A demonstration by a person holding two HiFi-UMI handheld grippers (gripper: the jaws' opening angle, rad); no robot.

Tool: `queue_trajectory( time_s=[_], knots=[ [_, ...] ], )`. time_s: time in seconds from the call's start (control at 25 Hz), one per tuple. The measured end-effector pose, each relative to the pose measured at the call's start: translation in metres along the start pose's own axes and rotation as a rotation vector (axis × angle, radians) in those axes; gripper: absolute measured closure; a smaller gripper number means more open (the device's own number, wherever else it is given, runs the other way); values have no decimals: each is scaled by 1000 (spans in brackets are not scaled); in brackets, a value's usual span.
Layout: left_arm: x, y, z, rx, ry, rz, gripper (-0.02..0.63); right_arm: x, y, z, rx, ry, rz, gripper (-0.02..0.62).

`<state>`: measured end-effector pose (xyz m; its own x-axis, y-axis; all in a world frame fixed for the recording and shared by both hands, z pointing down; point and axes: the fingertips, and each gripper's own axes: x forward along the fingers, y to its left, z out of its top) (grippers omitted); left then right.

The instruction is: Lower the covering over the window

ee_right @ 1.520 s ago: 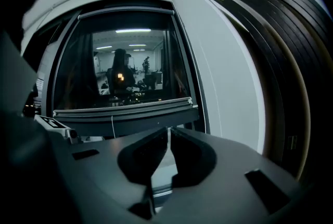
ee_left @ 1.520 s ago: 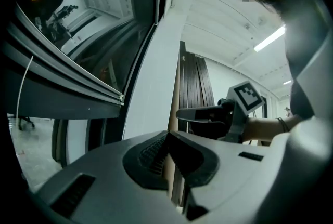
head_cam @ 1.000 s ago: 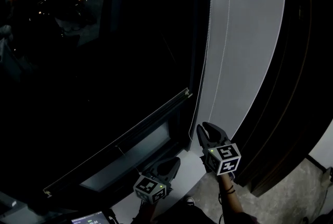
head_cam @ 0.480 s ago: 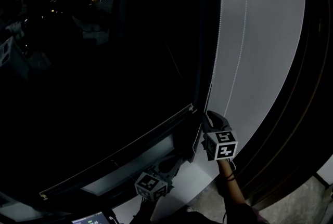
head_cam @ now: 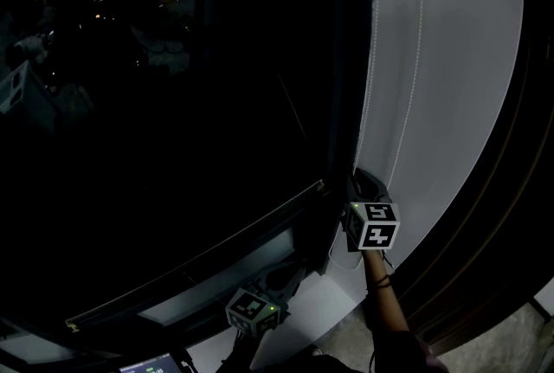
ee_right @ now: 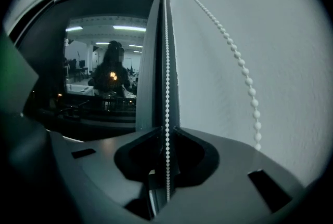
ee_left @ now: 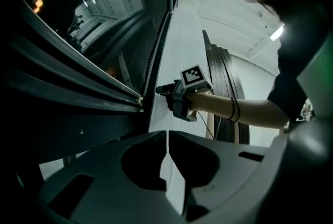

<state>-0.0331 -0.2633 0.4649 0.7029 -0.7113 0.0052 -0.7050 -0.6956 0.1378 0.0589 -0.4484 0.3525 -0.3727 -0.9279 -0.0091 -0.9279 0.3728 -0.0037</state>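
Note:
A white bead chain (head_cam: 370, 77) hangs in two strands down the pale wall (head_cam: 459, 60), just right of the dark window (head_cam: 173, 103). My right gripper (head_cam: 360, 178) points at the wall beside the window frame, shut on the near strand (ee_right: 167, 62), which runs straight up between its fingertips. The far strand (ee_right: 244, 77) hangs free to the right. My left gripper (head_cam: 288, 274) is lower, by the sill, shut with nothing in it. The left gripper view shows its jaws (ee_left: 167, 134) together and the right gripper (ee_left: 162, 91) ahead. I cannot make out the covering.
The window glass (ee_right: 104, 82) mirrors a lit room and a person. A dark frame rail (head_cam: 199, 263) runs along the window's bottom. Dark upright panels (head_cam: 528, 155) stand right of the pale wall. A small lit screen (head_cam: 151, 363) shows at the bottom edge.
My right gripper has travelled up along the bead chain, closer to the window frame's corner. The left gripper has shifted a little by the sill. Its jaws stay shut.

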Motion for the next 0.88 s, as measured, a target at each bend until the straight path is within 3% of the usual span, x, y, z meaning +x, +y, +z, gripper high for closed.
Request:
queue_trajectory(
  time_s=[0.12,0.28,0.44,0.72,0.88],
  knots=[
    [0,0,-5,-2,5,4,604,-3,-2,-1,-4,-16,23,580],
    [-1,-1,-6,-7,9,12,604,-15,1,-12,-20,-12,57,583],
    [1,2,-10,-14,12,21,604,-24,17,-21,-113,-28,65,584],
    [8,-1,1,-9,-10,8,605,-44,35,-28,-123,-67,72,584],
    [12,-1,14,14,-36,-3,604,-48,43,-75,-88,51,103,586]
  ],
)
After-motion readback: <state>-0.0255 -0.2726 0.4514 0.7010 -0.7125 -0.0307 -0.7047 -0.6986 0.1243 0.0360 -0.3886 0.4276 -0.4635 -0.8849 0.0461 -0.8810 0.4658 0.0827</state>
